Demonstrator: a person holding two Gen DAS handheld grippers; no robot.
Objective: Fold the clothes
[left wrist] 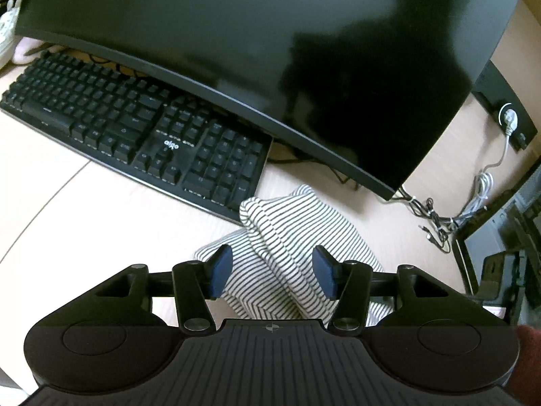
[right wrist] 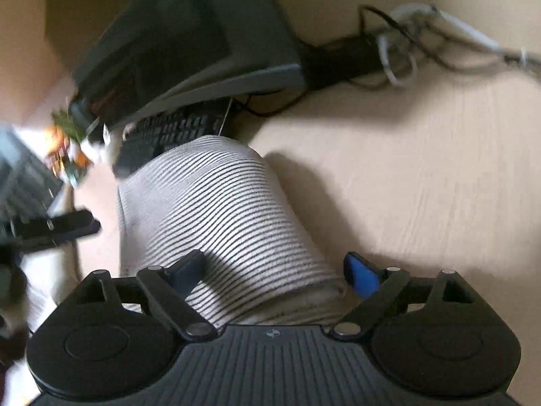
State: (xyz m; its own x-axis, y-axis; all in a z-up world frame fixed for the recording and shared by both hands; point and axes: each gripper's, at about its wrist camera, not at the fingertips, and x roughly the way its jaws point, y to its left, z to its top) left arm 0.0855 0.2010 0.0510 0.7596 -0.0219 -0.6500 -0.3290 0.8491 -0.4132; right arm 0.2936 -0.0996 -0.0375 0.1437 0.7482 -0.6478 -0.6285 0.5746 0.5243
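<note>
My left gripper's blue-padded fingers stand apart, clear of the black-and-white striped knit garment bunched at lower centre. My right gripper gapes wide over the same cloth, pinching nothing. The black keyboard lies upper left. I judge a fold just released; next I need a fresh edge to grasp.

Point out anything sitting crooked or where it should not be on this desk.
The striped garment lies bunched, its far edge riding up onto the corner of the black keyboard under the monitor. A loose cable tangle sprawls right of it.
</note>
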